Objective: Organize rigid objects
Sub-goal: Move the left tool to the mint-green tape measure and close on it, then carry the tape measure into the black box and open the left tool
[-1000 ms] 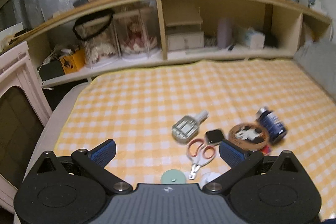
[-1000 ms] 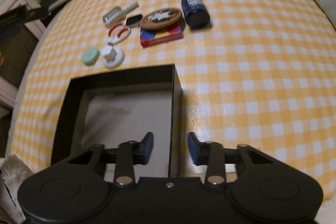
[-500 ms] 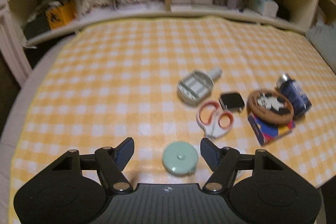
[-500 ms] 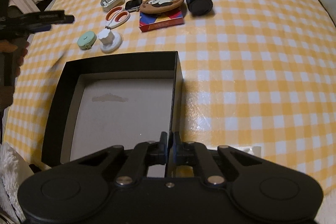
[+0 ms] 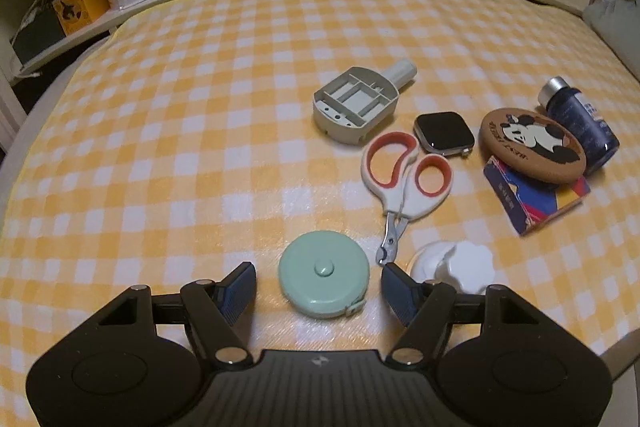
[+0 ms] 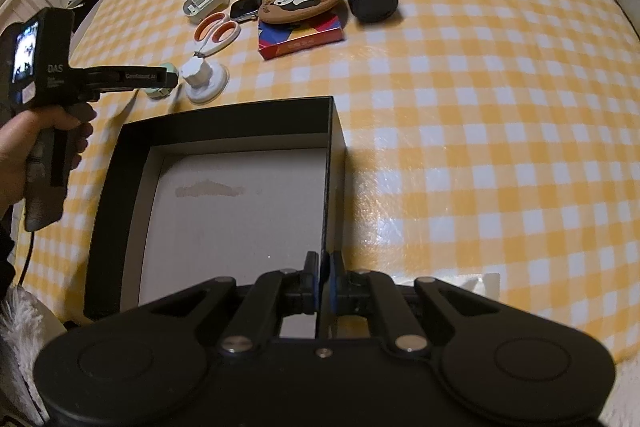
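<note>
**Jaws straddling tape measure, box wall pinched**

Left wrist: left gripper [image 5: 319, 285] spread either side of mint tape measure [image 5: 324, 279] on checked cloth [image 5: 160, 131], pads not touching. Right wrist: right gripper [image 6: 325, 281] pressed onto black box [image 6: 332, 163] wall; "DAS" readable on other tool.

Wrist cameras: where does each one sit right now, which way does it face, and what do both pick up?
Left wrist: on the left tongs, looking steeply down the checked cloth toward shelves; its fingers flank the mint tape measure, not touching.
Right wrist: on the right tongs, looking down over the black box; its own fingers pinch the box's right wall, and the person's left hand shows with the left tongs.
Shared: tape measure, white knob, scissors, watch, panda disc, dark bottle.
</note>
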